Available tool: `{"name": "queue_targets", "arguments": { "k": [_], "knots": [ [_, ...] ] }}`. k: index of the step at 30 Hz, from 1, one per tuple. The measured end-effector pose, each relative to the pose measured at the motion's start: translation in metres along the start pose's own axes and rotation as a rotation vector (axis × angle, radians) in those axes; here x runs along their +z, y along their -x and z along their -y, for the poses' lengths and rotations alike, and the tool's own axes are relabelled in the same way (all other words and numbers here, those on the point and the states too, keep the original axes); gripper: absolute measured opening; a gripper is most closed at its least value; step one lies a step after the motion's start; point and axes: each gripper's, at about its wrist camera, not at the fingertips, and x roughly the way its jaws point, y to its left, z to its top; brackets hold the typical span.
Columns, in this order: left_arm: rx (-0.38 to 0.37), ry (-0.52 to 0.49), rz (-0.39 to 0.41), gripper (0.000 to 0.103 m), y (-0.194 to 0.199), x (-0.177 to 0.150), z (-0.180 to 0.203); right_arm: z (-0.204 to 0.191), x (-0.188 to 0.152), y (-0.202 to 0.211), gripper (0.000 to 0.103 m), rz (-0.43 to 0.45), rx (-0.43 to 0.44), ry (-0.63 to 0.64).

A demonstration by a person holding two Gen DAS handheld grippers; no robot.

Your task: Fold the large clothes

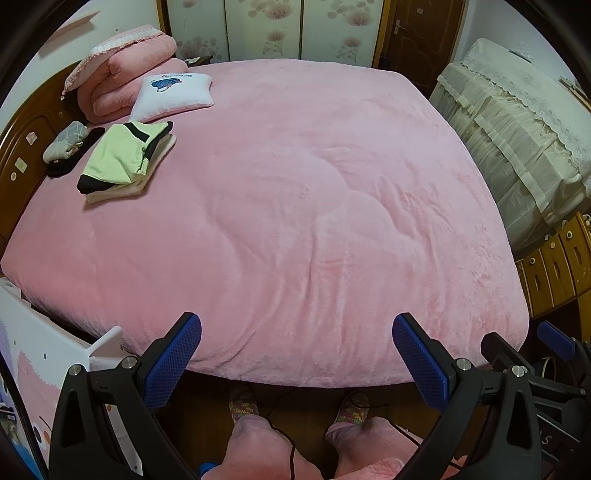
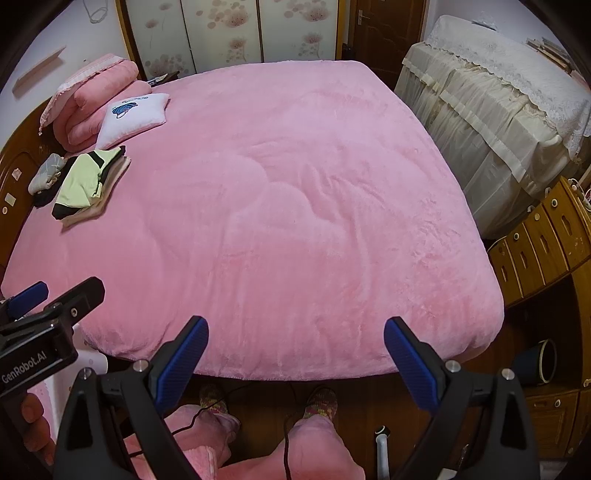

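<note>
Nearest to us, our own feet in patterned socks [image 1: 242, 402] stand on the dark wooden floor [image 2: 369, 406] at the foot of the bed, with a thin black cable [image 2: 286, 435] trailing between our pink trouser legs. Both claws hang above the near edge: the left claw [image 1: 296, 354] is spread wide with nothing between its blue pads, and the right claw [image 2: 295, 356] is just as wide and empty. In the right wrist view the left claw shows at the near left, a hand [image 2: 35, 424] wrapped around its grip.

Ahead lies the bed [image 1: 295, 206], covered by a plush pink blanket that is bare across its middle, only softly creased. At the far left, near the wooden headboard [image 1: 22, 147], sits the stack of folded clothes [image 1: 123, 158], a pale green and black garment on top of cream ones. Just beside it to the left lies a small grey bundle [image 1: 64, 142] on something black. Farther back rest a white cushion [image 1: 171, 94] with a blue print and a folded pink quilt [image 1: 125, 70].

To the right of the bed stand wooden drawers [image 2: 535, 251] and furniture under a cream lace cover [image 2: 491, 96]. Beyond are floral wardrobe doors [image 2: 229, 33] and a brown door [image 2: 384, 26].
</note>
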Motion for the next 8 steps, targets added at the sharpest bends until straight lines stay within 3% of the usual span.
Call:
{"name": "queue_targets", "arguments": {
  "k": [8],
  "knots": [
    [0.001,-0.011,-0.012,0.102,-0.0030,0.0031,-0.0022,-0.0009,0.0001,-0.0030,0.096,-0.007,0.002,0.000]
  ]
}}
